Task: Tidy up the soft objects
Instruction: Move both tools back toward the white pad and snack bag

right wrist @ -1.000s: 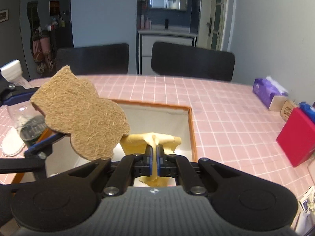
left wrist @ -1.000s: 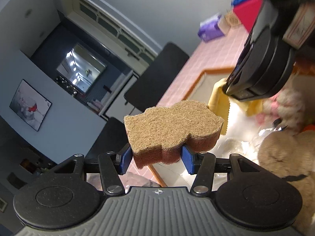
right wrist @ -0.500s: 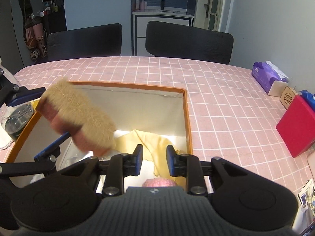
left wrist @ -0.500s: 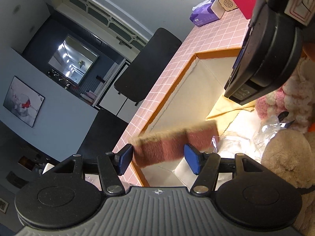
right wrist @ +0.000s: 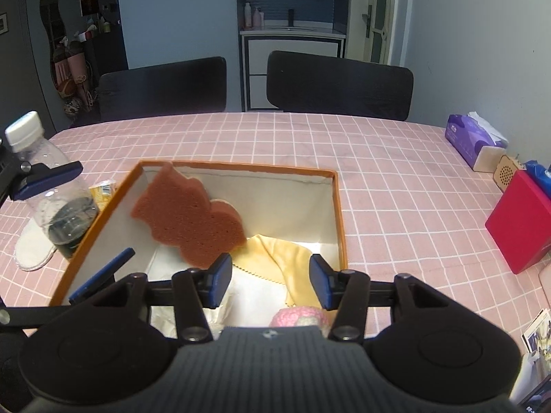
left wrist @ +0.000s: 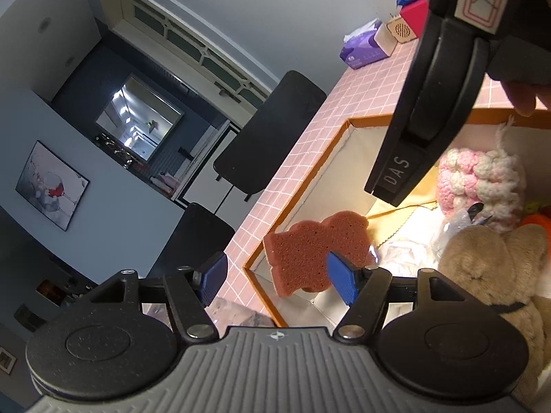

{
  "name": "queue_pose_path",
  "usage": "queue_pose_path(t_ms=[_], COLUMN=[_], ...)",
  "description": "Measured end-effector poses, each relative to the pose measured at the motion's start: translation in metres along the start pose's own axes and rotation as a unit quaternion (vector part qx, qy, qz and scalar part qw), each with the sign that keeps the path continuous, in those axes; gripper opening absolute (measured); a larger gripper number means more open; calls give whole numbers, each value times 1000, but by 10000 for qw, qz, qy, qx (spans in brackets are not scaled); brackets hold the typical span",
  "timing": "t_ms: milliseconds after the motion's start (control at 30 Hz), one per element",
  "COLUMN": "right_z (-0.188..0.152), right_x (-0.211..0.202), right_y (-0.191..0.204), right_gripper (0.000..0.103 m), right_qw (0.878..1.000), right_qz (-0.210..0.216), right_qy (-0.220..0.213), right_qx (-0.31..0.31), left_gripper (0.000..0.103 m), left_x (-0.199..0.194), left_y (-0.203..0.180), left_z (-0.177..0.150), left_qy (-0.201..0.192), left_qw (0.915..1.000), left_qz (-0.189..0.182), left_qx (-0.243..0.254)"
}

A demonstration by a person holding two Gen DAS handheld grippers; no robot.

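With both the left gripper (left wrist: 277, 280) and right gripper (right wrist: 270, 280) spreading their fingers empty, let the sponge (right wrist: 189, 220) drop inside the box (right wrist: 339, 213) beside the yellow cloth (right wrist: 275, 258) before pulling clear.

Purple tissue box (right wrist: 473, 141) and red box (right wrist: 518, 222) on pink checked tablecloth (right wrist: 310, 137); plastic bottle (right wrist: 51, 189) left; two black chairs (right wrist: 339, 84) behind.

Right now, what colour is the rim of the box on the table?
Orange, running round the top edge of the box, with pale lining inside. It shows best in the right wrist view.
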State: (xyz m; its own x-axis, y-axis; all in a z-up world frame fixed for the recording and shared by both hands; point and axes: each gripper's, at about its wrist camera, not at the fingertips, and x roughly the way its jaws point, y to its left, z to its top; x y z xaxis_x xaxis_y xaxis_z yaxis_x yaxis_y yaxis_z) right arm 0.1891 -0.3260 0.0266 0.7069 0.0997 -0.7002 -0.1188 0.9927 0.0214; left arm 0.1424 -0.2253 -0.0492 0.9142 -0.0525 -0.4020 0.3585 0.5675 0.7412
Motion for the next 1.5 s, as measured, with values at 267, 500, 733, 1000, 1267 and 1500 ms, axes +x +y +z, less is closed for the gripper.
queue_pose_path(t_ms=[267, 500, 733, 1000, 1267, 1500], right_z=[2, -13, -45, -83, -111, -111], right_x=[-35, -74, -112, -135, -124, -83], right_y=[18, 48, 82, 126, 173, 214], right_gripper=[68, 73, 75, 75, 74, 74], right_qw=[9994, 9976, 9942, 9887, 9820, 9848], right_qz=[42, 101, 376, 590, 740, 1001], right_qy=[-328, -606, -880, -1247, -1673, -1384], right_qx=[-48, -327, -494, -580, -467, -304], left_gripper=[79, 79, 79, 79, 79, 79], left_x=[-42, -83, -115, -133, -142, -129], left_y=[12, 34, 56, 84, 102, 119], left_z=[-12, -43, -94, -152, -195, -224], left_qy=[-410, -693, -926, -816, -595, -181], left_qw=[9990, 9932, 9796, 9576, 9440, 9365], left_qz=[-14, -395, -527, -521, -187, -168], left_qx=[-168, -847, -1704, -2714, -3239, -3497])
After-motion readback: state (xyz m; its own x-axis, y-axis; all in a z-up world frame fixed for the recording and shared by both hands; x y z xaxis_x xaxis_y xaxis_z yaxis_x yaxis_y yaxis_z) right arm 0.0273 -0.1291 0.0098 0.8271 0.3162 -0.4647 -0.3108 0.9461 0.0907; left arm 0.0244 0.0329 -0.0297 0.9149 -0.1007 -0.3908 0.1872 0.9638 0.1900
